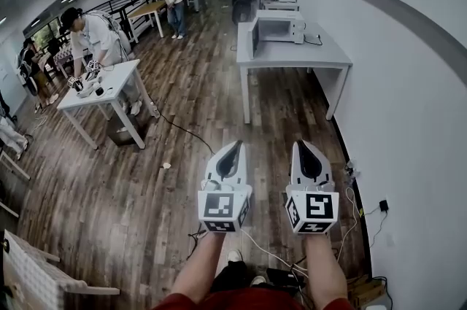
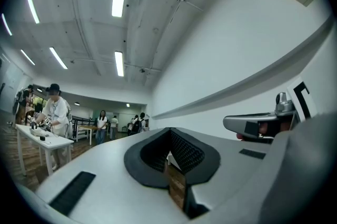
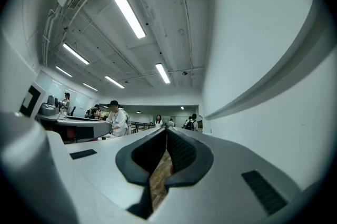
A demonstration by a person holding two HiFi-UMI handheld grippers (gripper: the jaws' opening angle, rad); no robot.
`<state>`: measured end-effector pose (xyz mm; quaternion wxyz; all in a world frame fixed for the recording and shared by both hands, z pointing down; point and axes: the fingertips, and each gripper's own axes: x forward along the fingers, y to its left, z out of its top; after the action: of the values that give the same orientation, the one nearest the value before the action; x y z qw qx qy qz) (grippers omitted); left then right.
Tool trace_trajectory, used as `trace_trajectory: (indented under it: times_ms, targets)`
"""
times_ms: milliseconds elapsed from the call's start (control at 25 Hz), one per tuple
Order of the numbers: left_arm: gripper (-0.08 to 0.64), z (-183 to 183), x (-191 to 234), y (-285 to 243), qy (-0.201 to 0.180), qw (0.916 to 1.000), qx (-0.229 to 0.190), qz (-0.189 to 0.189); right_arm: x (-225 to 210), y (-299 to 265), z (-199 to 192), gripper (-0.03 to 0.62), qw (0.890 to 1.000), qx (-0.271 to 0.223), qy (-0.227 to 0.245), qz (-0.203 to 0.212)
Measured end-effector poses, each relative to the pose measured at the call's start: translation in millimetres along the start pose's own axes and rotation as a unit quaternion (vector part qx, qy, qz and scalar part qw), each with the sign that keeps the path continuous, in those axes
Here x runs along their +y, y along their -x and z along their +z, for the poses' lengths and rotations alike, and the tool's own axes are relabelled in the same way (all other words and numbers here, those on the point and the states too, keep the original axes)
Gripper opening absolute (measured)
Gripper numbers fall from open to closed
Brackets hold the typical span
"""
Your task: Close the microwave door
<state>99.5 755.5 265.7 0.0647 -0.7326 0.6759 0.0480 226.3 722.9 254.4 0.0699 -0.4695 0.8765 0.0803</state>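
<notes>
Head view, tools: the left gripper (image 1: 236, 146), white with a black-and-white marker cube, and the matching right gripper (image 1: 301, 145) are held out side by side. Both point forward, and each one's jaws are pressed together on nothing.
Head view, task thing: the white box-shaped microwave (image 1: 281, 25) sits on the far end of a long grey table (image 1: 292, 59) next to the white wall.
Head view, door: the dark microwave door (image 1: 253, 39) sticks out on the microwave's left side, so it looks open.
Head view, the way to go: the microwave is straight ahead and well apart from both grippers, with bare wooden floor (image 1: 182, 177) in between. The door lines up closer to the left gripper, so I think that hand is the better one to push it.
Left gripper view, jaws: the left gripper (image 2: 169, 138) has its black pads together, with only floor showing through the slit. The right gripper (image 2: 231, 124) is just beside it.
Right gripper view, jaws: the right gripper (image 3: 166, 136) is closed up too and holds nothing. The left gripper (image 3: 100, 127) shows beside it.
Gripper views, microwave: I cannot pick it out in either one.
</notes>
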Motion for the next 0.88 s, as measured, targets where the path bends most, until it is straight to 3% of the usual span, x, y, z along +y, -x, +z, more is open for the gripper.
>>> trace_trajectory:
  times_ms: [360, 880]
  targets:
    - [0.026, -29, 46, -78, 0.010, 0.9999, 0.002, -0.005, -11, -83, -34, 0.028, 1.000, 0.018, 0.012, -0.002]
    - [0.026, -32, 150, -189, 0.001, 0.9994, -0.023, -0.027, 5, -240, -47, 0.028, 1.000, 0.002, 0.023, -0.018]
